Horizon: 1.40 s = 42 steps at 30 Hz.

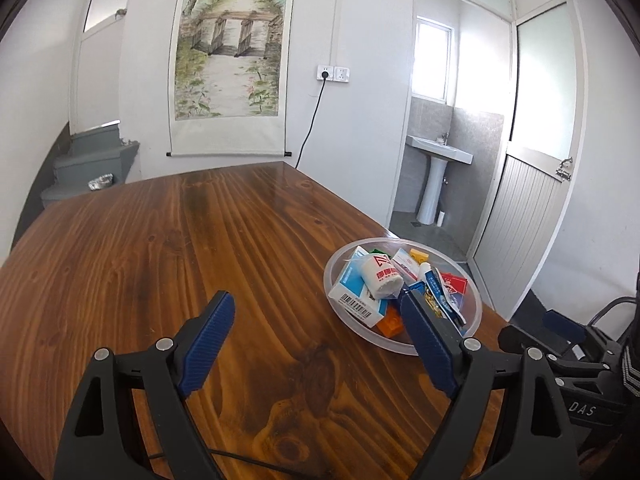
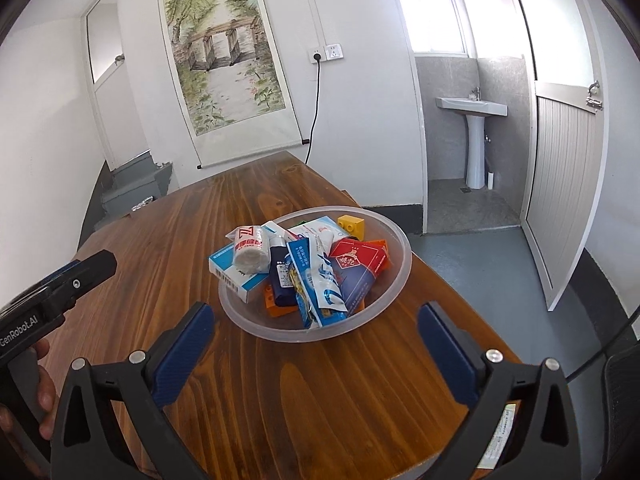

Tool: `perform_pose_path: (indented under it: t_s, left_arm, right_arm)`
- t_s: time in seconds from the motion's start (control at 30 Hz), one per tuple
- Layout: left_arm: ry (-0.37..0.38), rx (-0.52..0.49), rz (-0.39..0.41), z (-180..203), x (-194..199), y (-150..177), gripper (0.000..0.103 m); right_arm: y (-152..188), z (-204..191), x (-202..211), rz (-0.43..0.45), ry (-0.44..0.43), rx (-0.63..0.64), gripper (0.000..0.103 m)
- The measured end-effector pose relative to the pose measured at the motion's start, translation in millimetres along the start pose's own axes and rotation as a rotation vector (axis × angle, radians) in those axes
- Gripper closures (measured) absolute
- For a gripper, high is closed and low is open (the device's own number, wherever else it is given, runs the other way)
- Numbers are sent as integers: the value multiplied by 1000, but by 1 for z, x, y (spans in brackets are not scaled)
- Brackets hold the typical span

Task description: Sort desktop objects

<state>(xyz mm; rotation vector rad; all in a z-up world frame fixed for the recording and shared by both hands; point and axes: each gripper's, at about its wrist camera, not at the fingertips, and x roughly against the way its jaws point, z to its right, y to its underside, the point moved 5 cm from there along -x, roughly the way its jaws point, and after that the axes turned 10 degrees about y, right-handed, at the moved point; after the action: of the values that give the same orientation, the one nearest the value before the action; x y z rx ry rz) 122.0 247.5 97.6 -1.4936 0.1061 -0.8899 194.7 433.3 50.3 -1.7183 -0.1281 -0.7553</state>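
- Right gripper (image 2: 316,356) was spread wide and empty, low over the near part of the wooden table (image 2: 320,400).
- Left gripper (image 1: 316,344) was likewise spread, holding nothing, just left of the bowl.
- Clear plastic bowl (image 2: 394,280) sat near the table's right edge, heaped with a red cigarette pack (image 2: 362,268), a blue-white sachet (image 2: 320,284), a white bandage roll (image 2: 250,250) and a yellow brick (image 2: 352,226).
- Scroll painting (image 2: 224,60) hung on the far wall.

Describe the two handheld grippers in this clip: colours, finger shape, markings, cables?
The left gripper and right gripper both have black triangular cut-out frames with silver pivot pins and ribbed blue finger pads. The left body reads "GenRobot.AI" in the right wrist view. A thin black cable trails under the left gripper.
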Motion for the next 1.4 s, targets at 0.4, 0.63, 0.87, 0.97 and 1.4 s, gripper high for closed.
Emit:
perform_pose_path:
  t_s: [0.4,0.63,0.87,0.97,1.4]
  left_arm:
    - [-103,-89,71,24,27,3,15]
    - [-124,-101,76,31,23,2,15]
    - [-148,-130,47,36,7,4,15]
    - [-139,-135,30,38,-3,4,14]
    - [-174,-225,-48,52,-48,8,14]
  right_arm:
    - [7,-8,33,70,24,63,1]
    - [13,-3,29,49,-2,39,1]
    - [15,0,19,35,-13,30,1]
    - [15,1,12,27,-21,19,1]
    - [17,17,-30,-36,-23,-26,1]
